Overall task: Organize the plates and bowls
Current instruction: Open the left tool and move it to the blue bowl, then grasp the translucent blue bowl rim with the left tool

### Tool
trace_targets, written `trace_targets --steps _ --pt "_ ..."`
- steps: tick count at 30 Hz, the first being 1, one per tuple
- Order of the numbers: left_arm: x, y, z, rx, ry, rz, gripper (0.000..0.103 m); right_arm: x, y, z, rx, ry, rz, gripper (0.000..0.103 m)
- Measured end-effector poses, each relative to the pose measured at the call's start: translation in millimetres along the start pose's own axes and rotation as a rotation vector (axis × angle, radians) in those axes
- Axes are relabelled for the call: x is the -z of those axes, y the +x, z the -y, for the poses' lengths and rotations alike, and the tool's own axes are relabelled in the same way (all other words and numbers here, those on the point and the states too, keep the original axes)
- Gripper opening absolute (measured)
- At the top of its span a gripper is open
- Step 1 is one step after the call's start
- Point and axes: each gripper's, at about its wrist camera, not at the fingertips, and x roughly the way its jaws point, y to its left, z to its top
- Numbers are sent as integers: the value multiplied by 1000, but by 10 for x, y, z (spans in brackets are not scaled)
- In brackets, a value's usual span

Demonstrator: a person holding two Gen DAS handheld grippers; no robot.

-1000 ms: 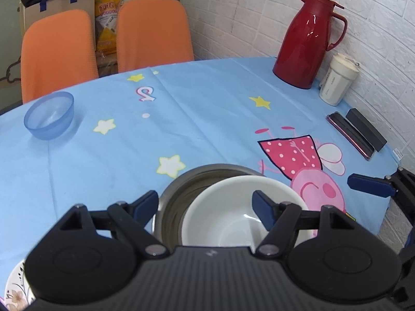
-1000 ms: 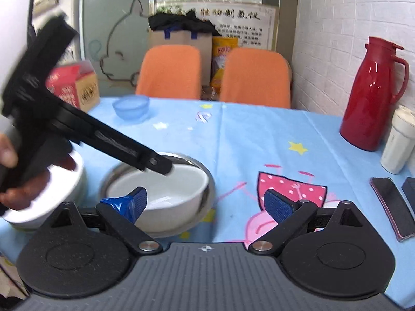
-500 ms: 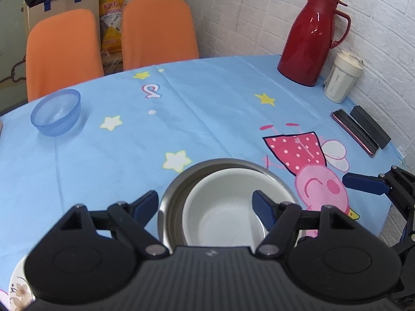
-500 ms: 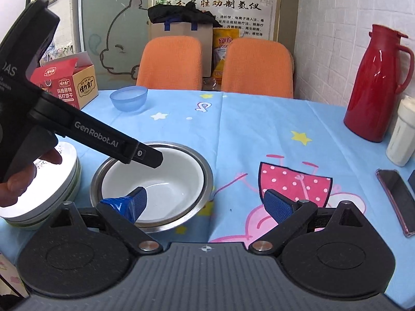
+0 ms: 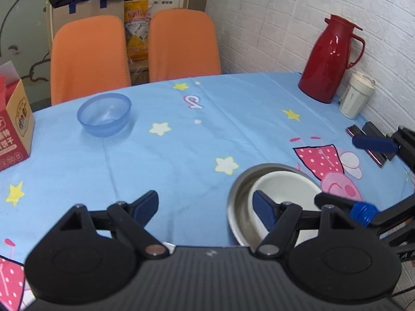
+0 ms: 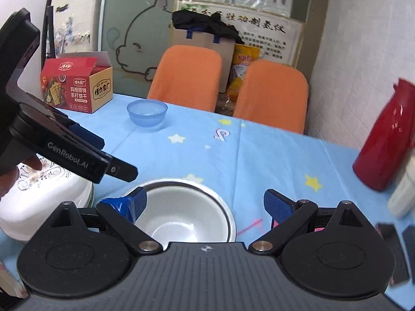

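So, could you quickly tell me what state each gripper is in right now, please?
Left gripper: open, holding nothing, above the tablecloth.
Right gripper: open, holding nothing, over the white bowl nested in the steel bowl.

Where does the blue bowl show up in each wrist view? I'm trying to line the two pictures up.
Left wrist: the blue bowl sits upper left, on the tablecloth in front of the left orange chair.
Right wrist: it sits upper centre-left, right of the red box.
Shared landmark: the white bowl nested in the steel bowl.
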Motion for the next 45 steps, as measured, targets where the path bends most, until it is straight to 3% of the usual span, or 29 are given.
trace_targets --steps 5,10,14,17,22,26,36,45 --pt "-113 -43 -596 -103 -59 15 73 -571 400 -137 -81 -104 21 85" --pt "-126 -13 -1207 -196 -163 9 73 -877 1077 -322 -197 -146 -51 84" --pt "-174 103 -1567 -227 -229 2 73 -960 1615 -470 -248 -178 -132 84" --pt "-355 255 -1711 -185 -263 11 73 -995 1886 -491 -273 -173 -165 84" --pt "-780 712 -1817 -104 -337 7 73 -1078 2227 -506 -309 -130 -208 84" --pt "-997 1131 -1854 -126 -355 -22 73 -1127 2448 -537 -328 -114 -244 84" --pt "-1079 1603 -1868 -127 -348 -69 73 -1119 2733 -708 -373 -96 -271 84" --pt "-1043 1622 -1854 -129 -300 -33 73 -1024 2749 -724 -401 -105 -255 88"
